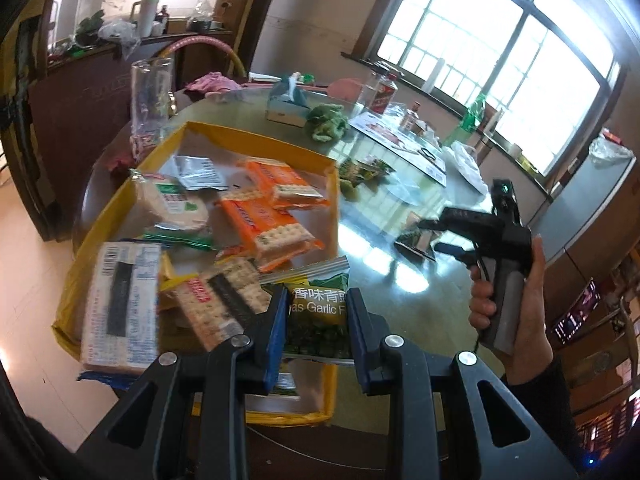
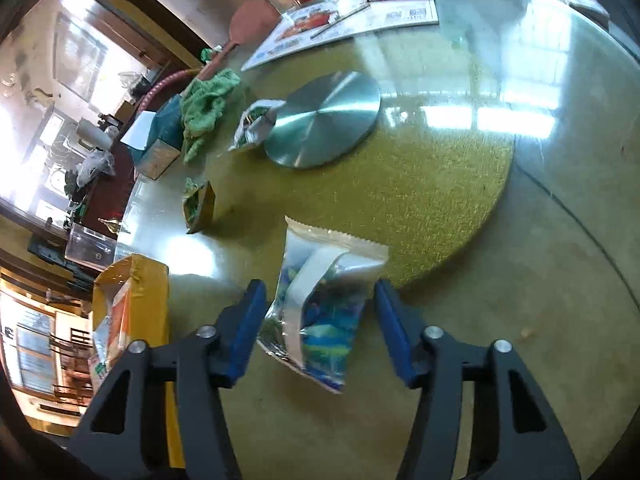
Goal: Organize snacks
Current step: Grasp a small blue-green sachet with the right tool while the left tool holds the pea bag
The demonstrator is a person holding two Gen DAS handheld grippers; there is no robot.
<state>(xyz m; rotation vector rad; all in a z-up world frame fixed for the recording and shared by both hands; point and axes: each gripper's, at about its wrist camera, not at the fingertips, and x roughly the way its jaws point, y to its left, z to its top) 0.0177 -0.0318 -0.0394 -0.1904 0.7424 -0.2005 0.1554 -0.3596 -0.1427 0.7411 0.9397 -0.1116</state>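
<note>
In the left wrist view my left gripper (image 1: pixel 317 294) is shut on a green garlic-pea packet (image 1: pixel 320 316), held over the near corner of a yellow box (image 1: pixel 256 142). The box holds orange cracker packs (image 1: pixel 276 188) and several other snacks. To the right, a hand holds my right gripper (image 1: pixel 432 235) low over the glass tabletop. In the right wrist view that right gripper (image 2: pixel 320 286) is open, and a blue-green-and-white snack packet (image 2: pixel 320 312) lies flat on the table between its blue pads (image 2: pixel 248 320). The pads stand a little off the packet on both sides.
Two small green packets (image 2: pixel 256 124) (image 2: pixel 198 204) lie on the table near a round metal disc (image 2: pixel 324 120) and a yellow-green round mat (image 2: pixel 420 200). A green cloth (image 2: pixel 204 112), a tissue box (image 2: pixel 156 140) and a printed sheet (image 2: pixel 344 20) sit farther back. The yellow box (image 2: pixel 132 280) is at the left.
</note>
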